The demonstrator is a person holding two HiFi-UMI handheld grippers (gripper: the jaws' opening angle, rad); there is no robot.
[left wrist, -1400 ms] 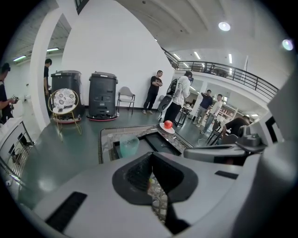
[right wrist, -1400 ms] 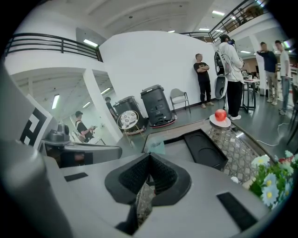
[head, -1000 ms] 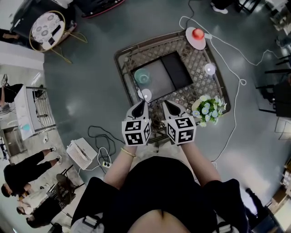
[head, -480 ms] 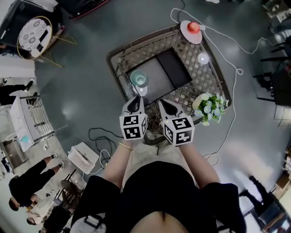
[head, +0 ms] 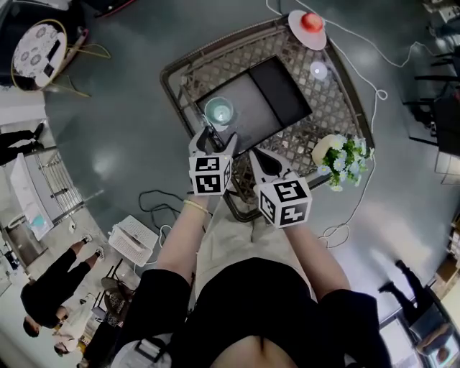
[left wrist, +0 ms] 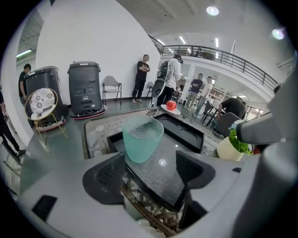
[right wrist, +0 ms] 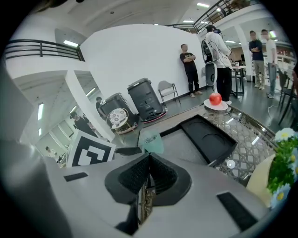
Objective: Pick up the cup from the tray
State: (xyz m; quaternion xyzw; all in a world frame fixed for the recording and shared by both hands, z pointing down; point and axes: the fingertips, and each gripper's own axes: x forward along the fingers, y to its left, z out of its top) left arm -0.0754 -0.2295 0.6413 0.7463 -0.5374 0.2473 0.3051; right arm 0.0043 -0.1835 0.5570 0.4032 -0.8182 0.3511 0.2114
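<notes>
A translucent teal cup stands upright on the near left part of the black tray. My left gripper is just short of the cup, and its jaws are opening with nothing between them. In the left gripper view the cup stands a little beyond the gripper, roughly centred between its two pads, and the tray runs beneath. My right gripper hovers to the right, over the table's near edge, and is shut and empty. From the right gripper the cup shows just past the jaw tips.
The tray lies on a lattice-topped table. A red apple on a white plate sits at the far corner, and a pot of flowers at the near right corner. White cable loops along the right side. People stand at lower left.
Both grippers have moved forward toward the tray. The left one has closed in on the cup and gone from shut to open. The right one stays shut.
</notes>
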